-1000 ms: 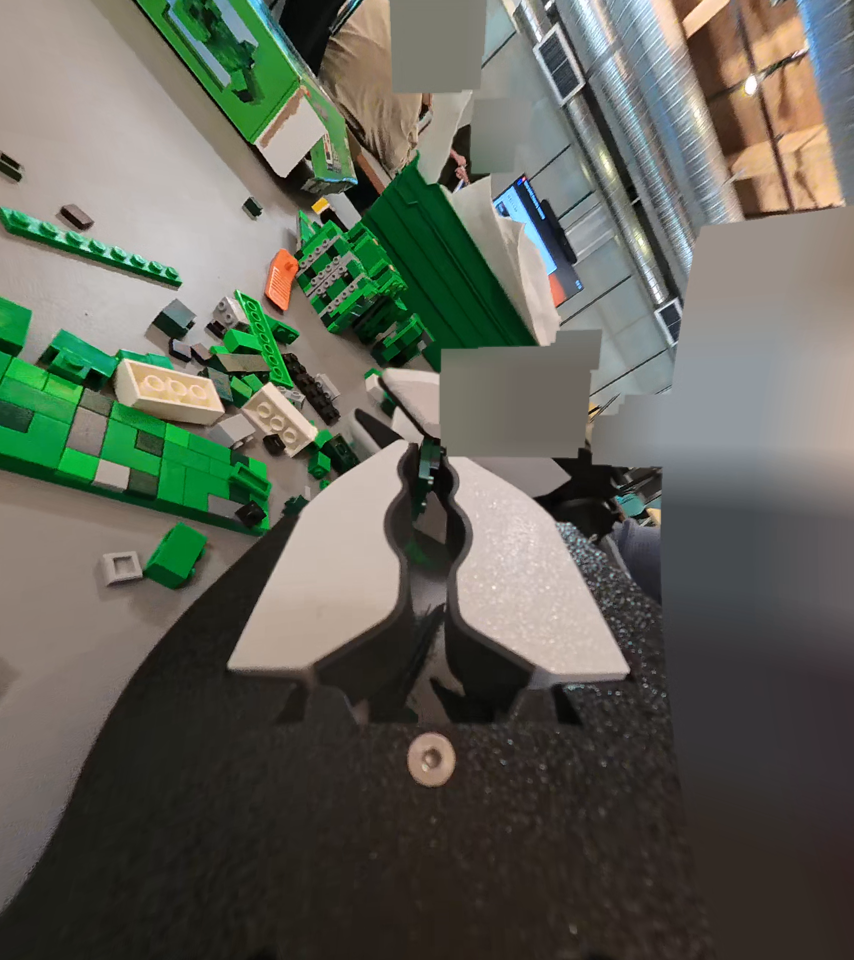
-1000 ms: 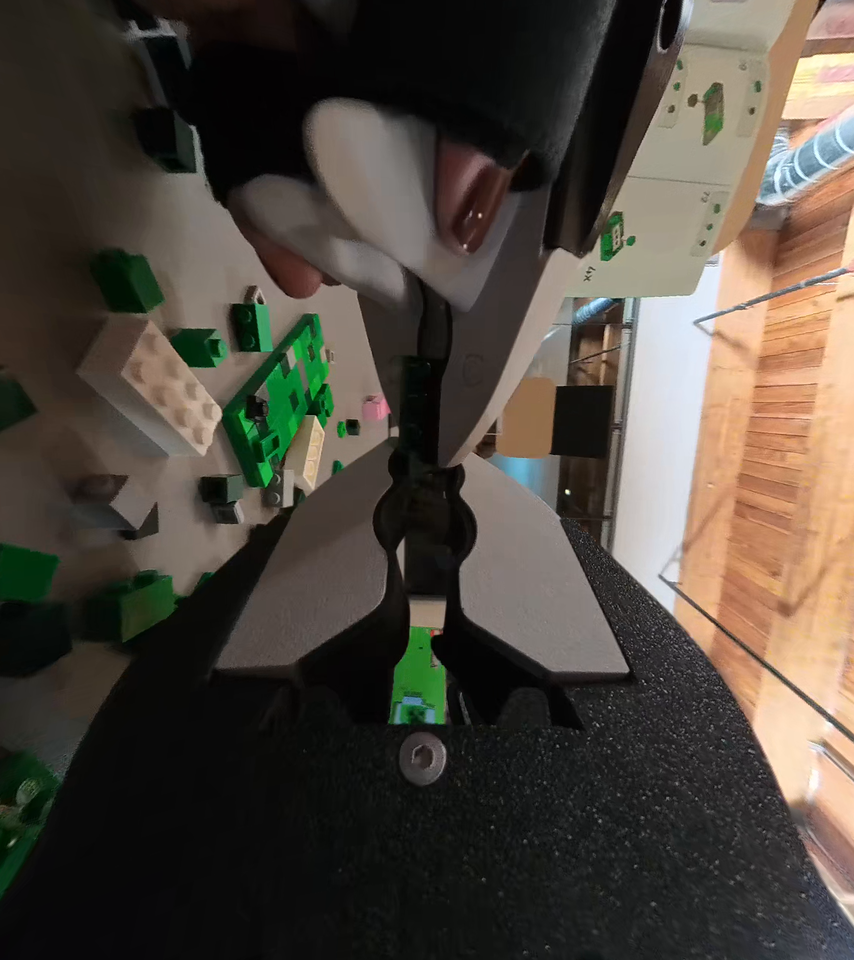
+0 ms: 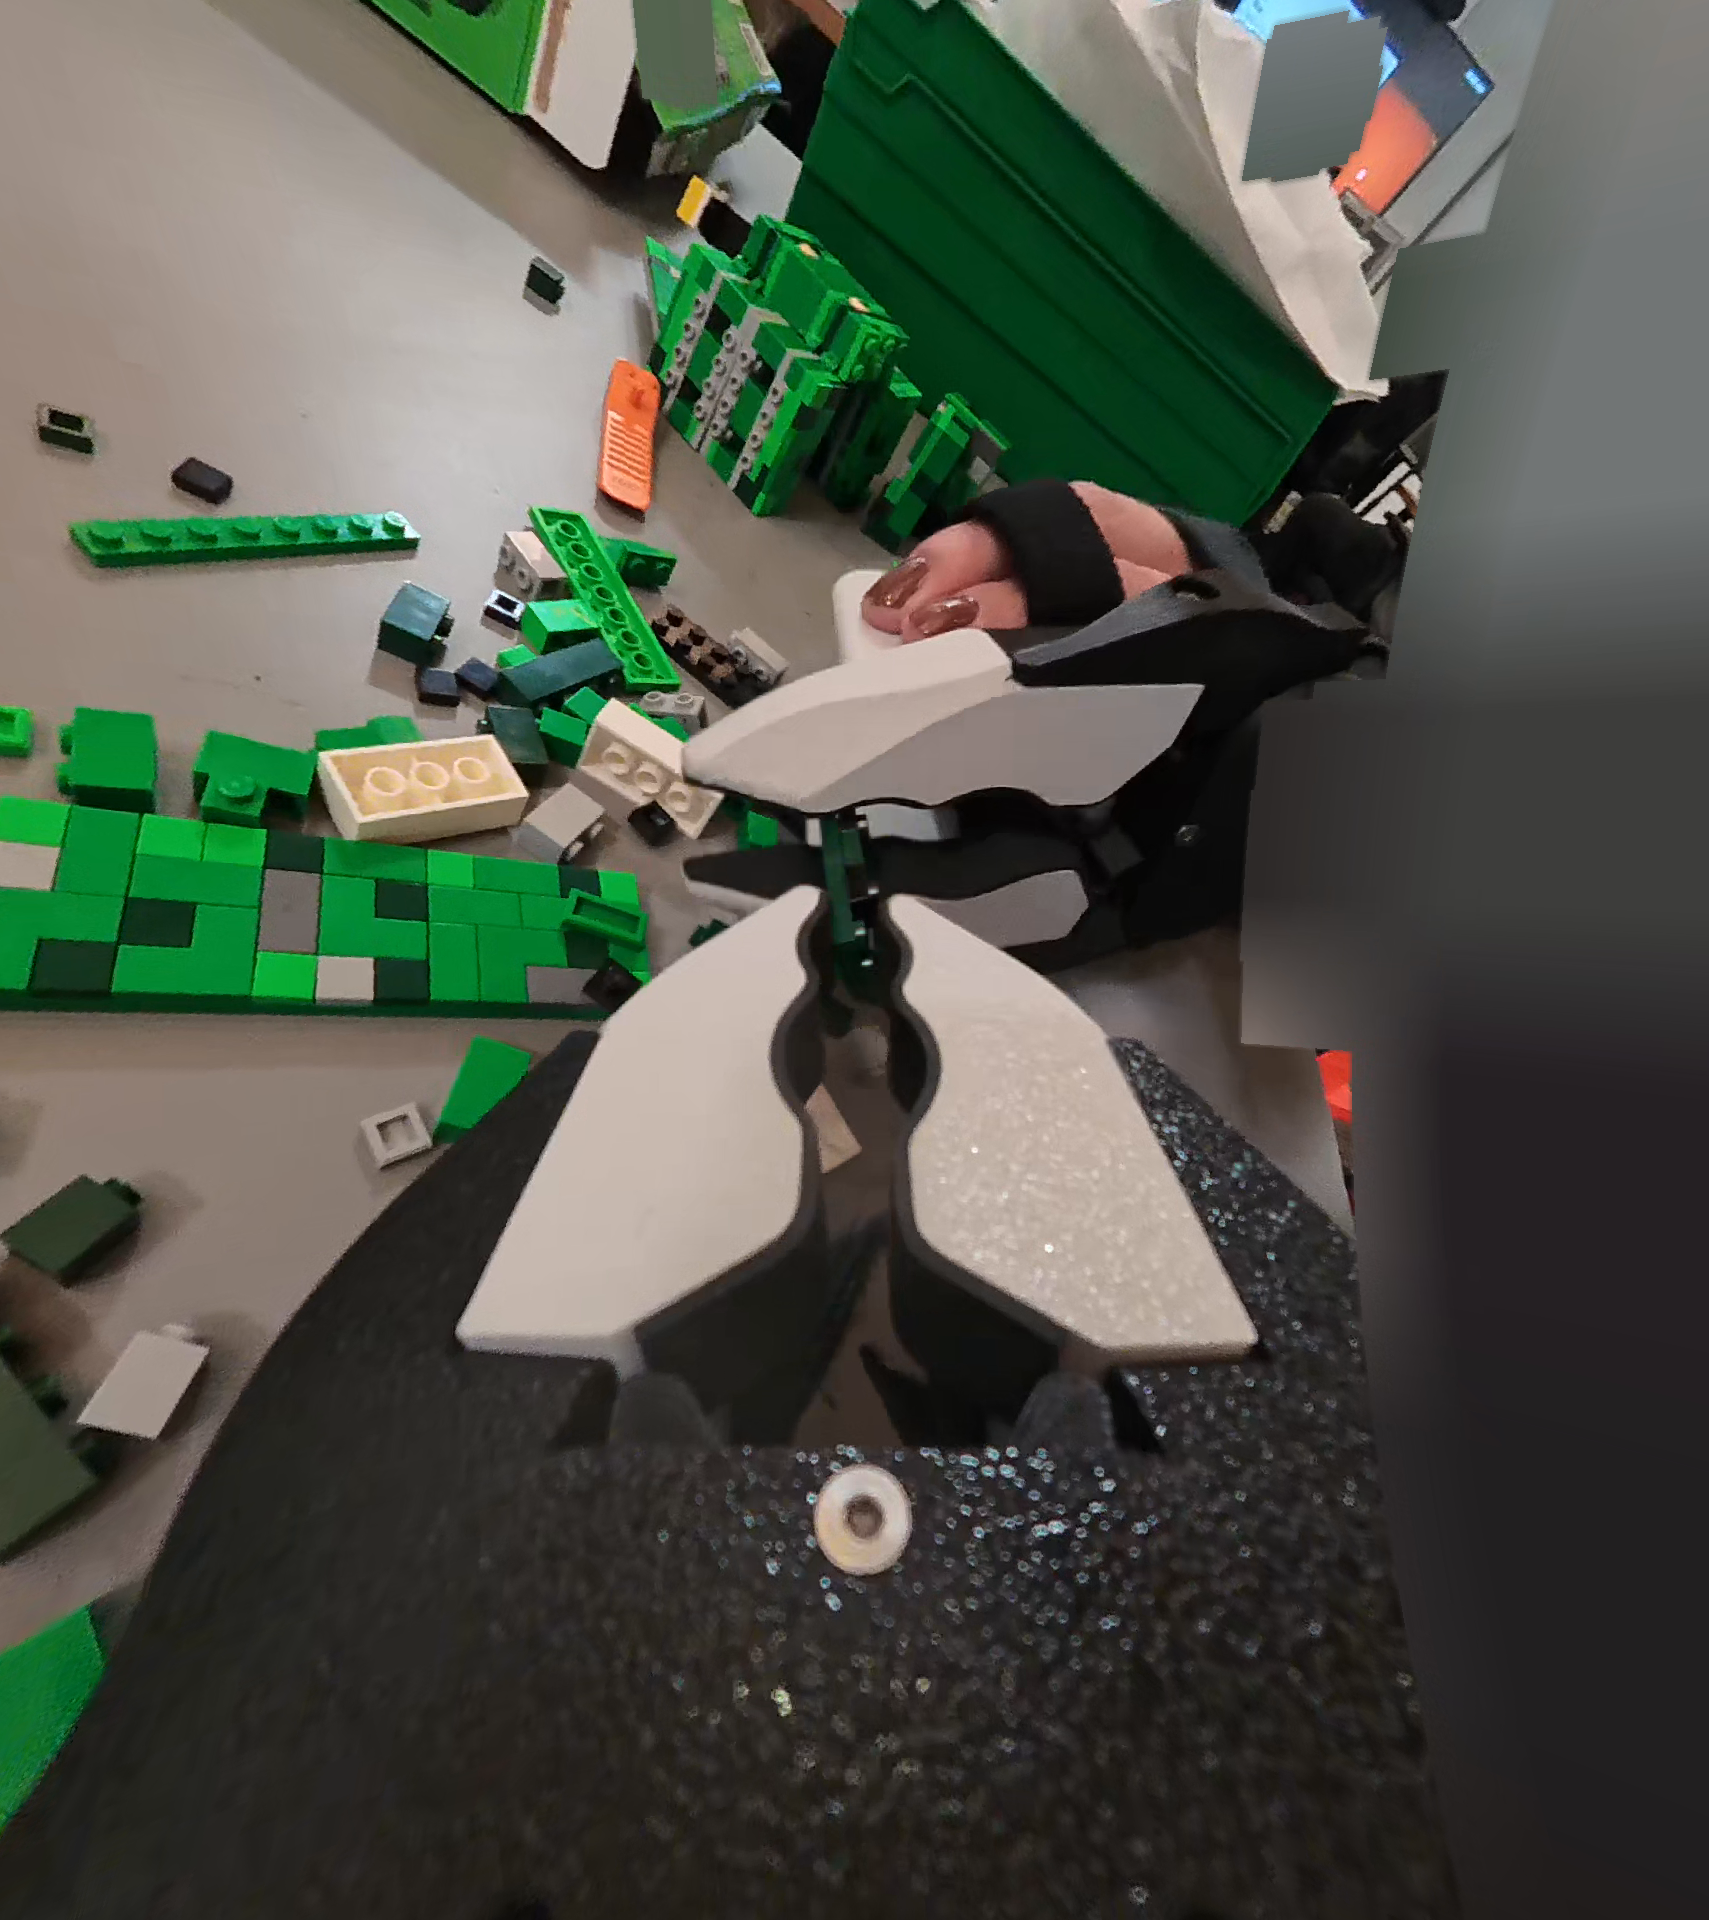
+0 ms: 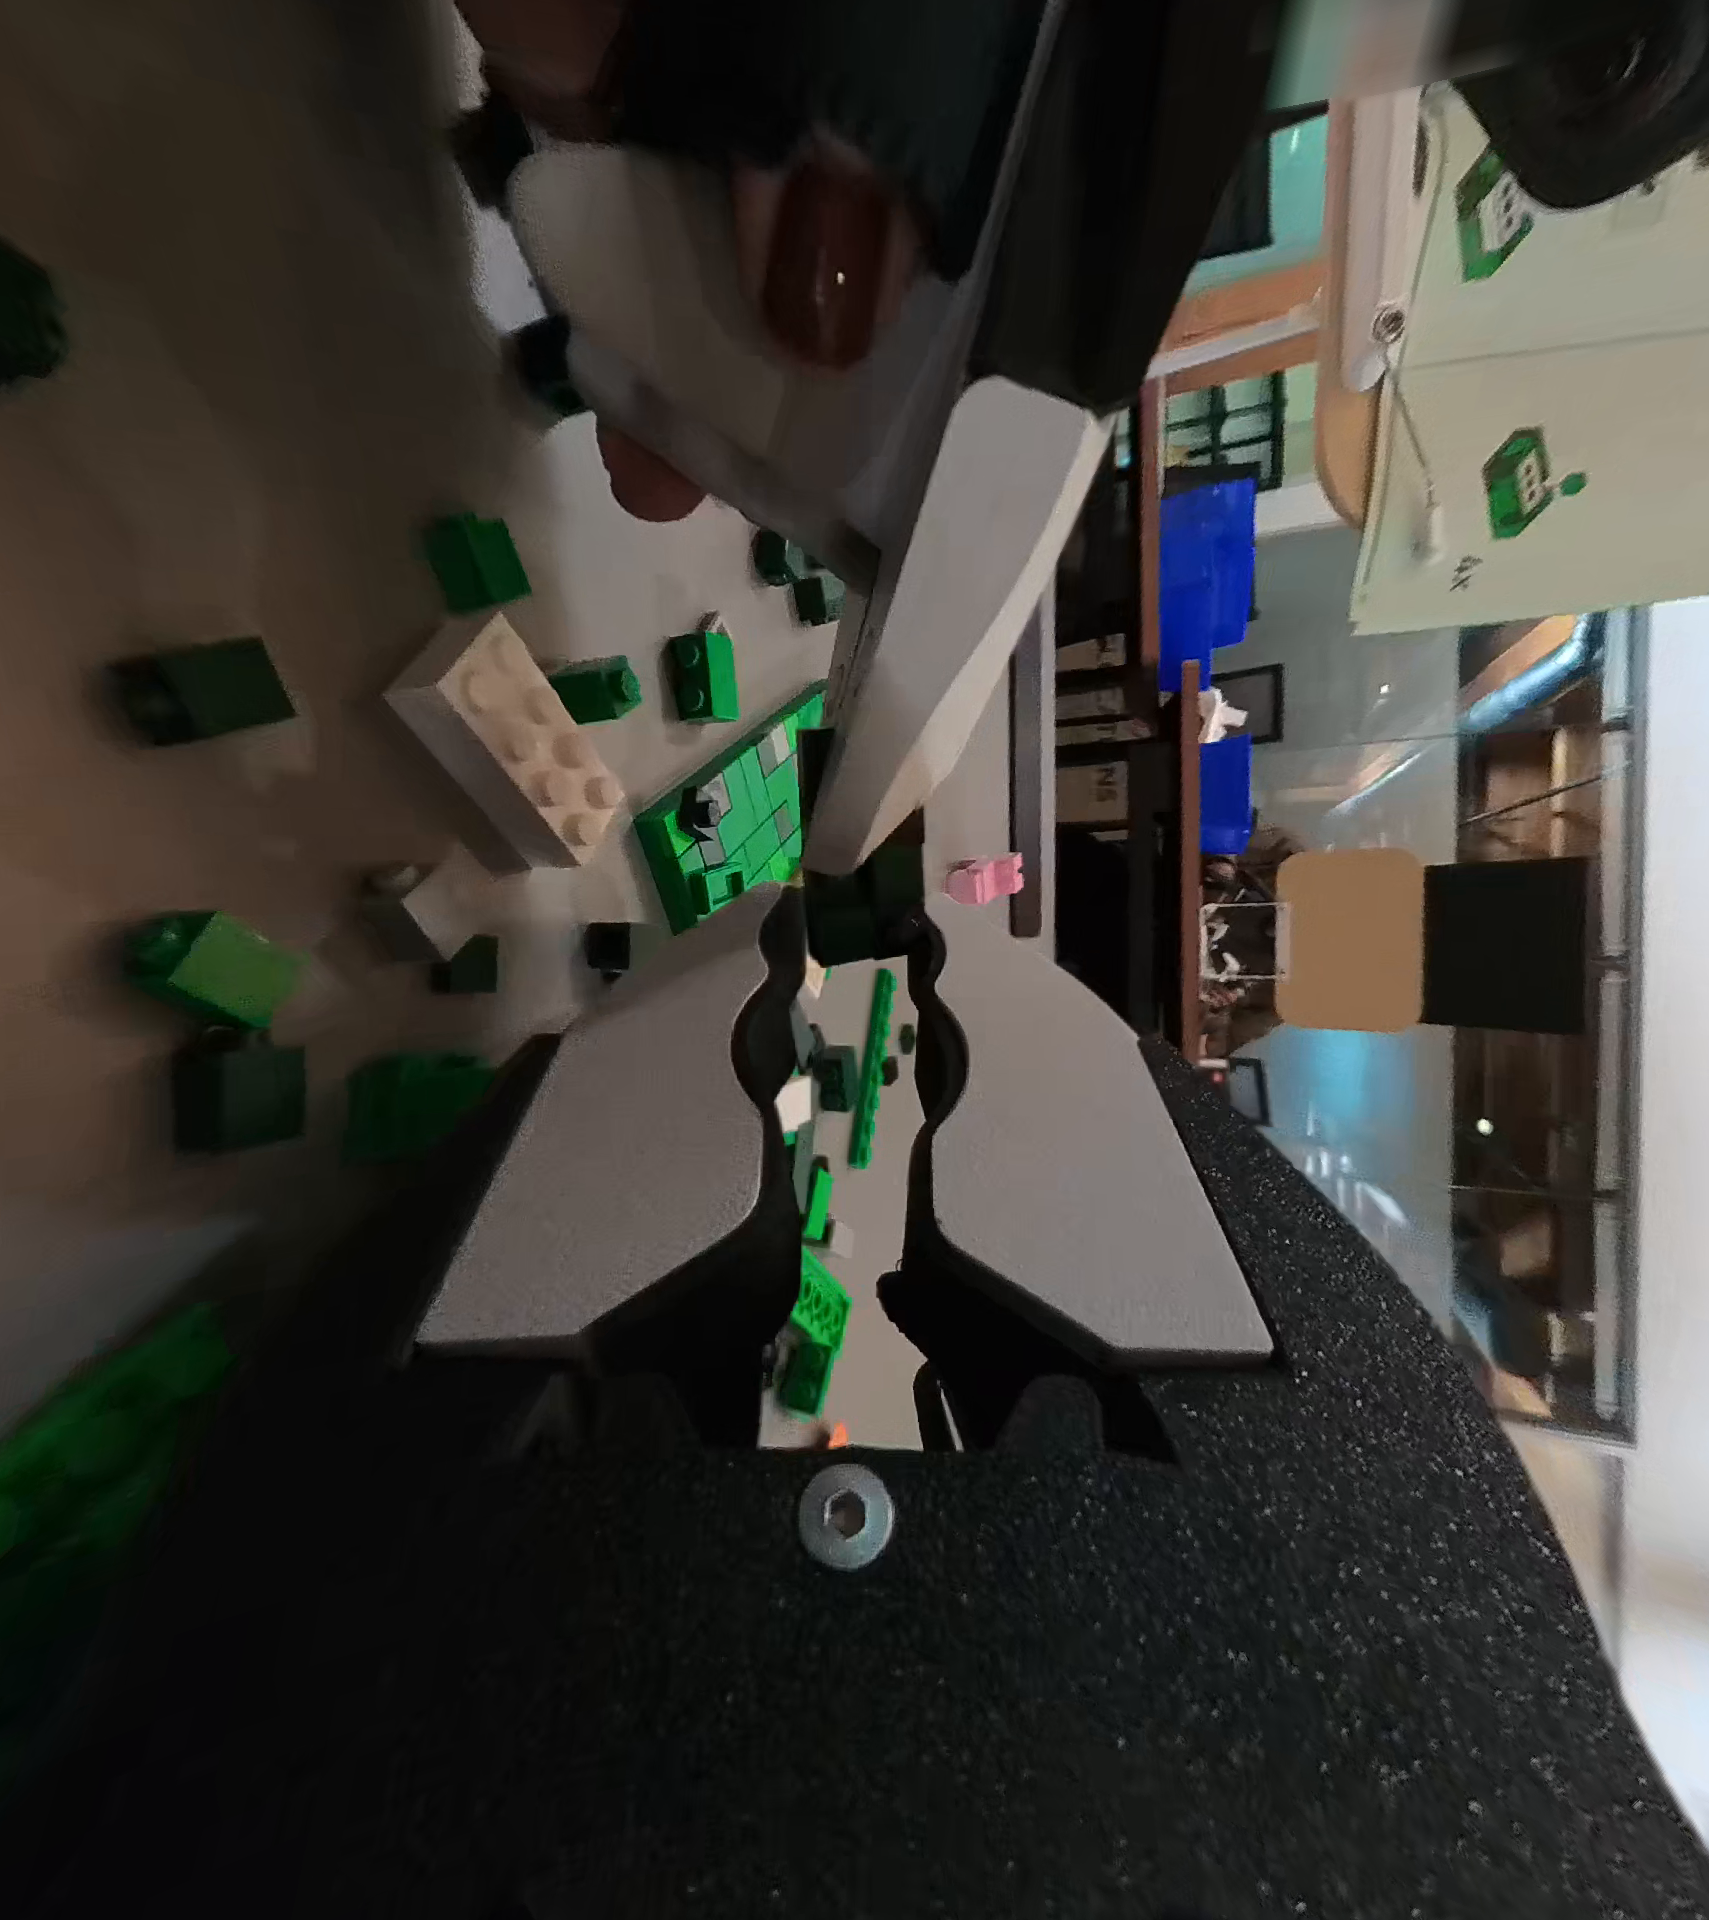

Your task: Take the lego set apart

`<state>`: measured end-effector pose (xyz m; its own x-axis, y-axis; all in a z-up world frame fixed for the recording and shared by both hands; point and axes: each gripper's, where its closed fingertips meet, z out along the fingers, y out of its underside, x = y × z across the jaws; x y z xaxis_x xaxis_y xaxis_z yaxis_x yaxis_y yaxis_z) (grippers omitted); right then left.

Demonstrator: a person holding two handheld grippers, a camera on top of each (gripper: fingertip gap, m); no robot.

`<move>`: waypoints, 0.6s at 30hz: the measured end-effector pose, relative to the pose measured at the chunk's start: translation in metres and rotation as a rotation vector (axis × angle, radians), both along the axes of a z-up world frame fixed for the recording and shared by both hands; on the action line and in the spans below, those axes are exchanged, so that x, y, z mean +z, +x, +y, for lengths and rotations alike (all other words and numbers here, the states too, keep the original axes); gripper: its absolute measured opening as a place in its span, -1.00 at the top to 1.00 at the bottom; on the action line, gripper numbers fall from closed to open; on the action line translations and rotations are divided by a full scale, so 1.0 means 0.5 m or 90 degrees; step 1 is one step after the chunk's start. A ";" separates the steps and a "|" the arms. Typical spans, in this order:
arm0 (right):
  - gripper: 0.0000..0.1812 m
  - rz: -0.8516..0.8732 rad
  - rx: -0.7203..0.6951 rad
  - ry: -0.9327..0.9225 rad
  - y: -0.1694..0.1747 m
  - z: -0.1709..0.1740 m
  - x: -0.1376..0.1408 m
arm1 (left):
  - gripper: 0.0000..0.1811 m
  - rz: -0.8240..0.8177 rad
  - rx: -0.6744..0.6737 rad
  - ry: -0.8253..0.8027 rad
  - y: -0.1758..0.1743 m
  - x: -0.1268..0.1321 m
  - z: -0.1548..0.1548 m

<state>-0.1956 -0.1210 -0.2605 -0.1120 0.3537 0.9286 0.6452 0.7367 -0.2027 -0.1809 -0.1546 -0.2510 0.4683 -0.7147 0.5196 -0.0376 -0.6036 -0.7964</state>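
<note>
A small dark green lego piece [image 3: 842, 862] is pinched between both grippers above the grey table [image 3: 258, 260]. My left gripper [image 3: 848, 900] is shut on its near end. My right gripper [image 3: 725, 821] comes in from the right, lying sideways, and is shut on the far end. A hand [image 3: 943, 592] holds it. In the right wrist view my right gripper [image 4: 855, 920] grips the same dark piece [image 4: 865, 904], and the left gripper [image 4: 829, 831] reaches down from above. How the piece's parts join is hidden by the fingers.
A flat green tiled plate [image 3: 206, 914], a white brick [image 3: 424, 784], a long green plate [image 3: 247, 535], an orange separator tool [image 3: 626, 436] and several loose bricks lie on the table. A partly built green block [image 3: 777, 353] stands before a green bin [image 3: 1037, 260]. A pink piece [image 4: 985, 878] lies farther off. My two grippers' fingertips are within a few centimetres of each other.
Both grippers have kept hold of the dark green piece and turned against each other. The left view now looks lower at the table, and the right gripper shows sideways in it.
</note>
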 end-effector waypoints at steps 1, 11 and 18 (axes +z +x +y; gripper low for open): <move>0.81 0.000 -0.005 -0.006 0.000 0.001 0.000 | 0.93 0.002 0.004 0.004 0.000 0.000 0.002; 0.87 0.014 -0.055 0.159 -0.001 0.022 0.040 | 0.94 -0.146 0.044 -0.084 -0.005 0.025 0.013; 0.90 0.021 -0.066 0.270 -0.004 0.026 0.064 | 0.95 -0.234 0.045 -0.144 -0.008 0.039 0.013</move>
<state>-0.1978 -0.1077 -0.2286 -0.0633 -0.0519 0.9966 0.7182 0.6910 0.0816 -0.1848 -0.1480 -0.2317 0.2667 -0.5359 0.8011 0.2717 -0.7557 -0.5959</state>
